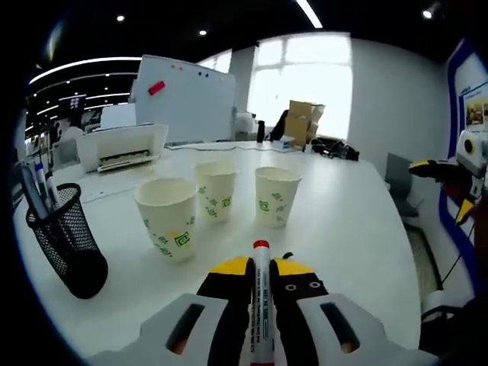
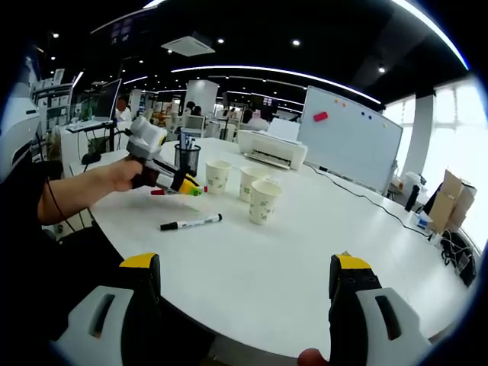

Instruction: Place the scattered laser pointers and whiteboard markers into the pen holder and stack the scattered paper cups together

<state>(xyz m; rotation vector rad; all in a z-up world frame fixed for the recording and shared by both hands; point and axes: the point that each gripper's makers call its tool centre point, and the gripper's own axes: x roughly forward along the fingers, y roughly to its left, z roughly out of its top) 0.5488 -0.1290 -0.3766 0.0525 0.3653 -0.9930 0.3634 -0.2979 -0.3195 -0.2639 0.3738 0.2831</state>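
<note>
Above the white table (image 1: 351, 221), the left gripper (image 1: 261, 286) has its fingers clamped on a red-capped marker (image 1: 261, 305), near three paper cups (image 1: 217, 191) and the mesh pen holder (image 1: 65, 240). The right gripper (image 2: 244, 293) hangs wide apart, empty; a black marker (image 2: 191, 223) lies on the table.

You were working in an open-plan office. A big white table (image 2: 305, 267) carried a printer (image 1: 122, 146) near its far edge, with a whiteboard (image 2: 349, 137) standing just behind it. Beyond the table's far corner stood rows of desks with monitors (image 2: 105, 99), under a dark ceiling with strip lights (image 2: 290, 74). Cardboard boxes (image 1: 303, 120) sat by a bright window (image 1: 303, 76) past the other end.
</note>
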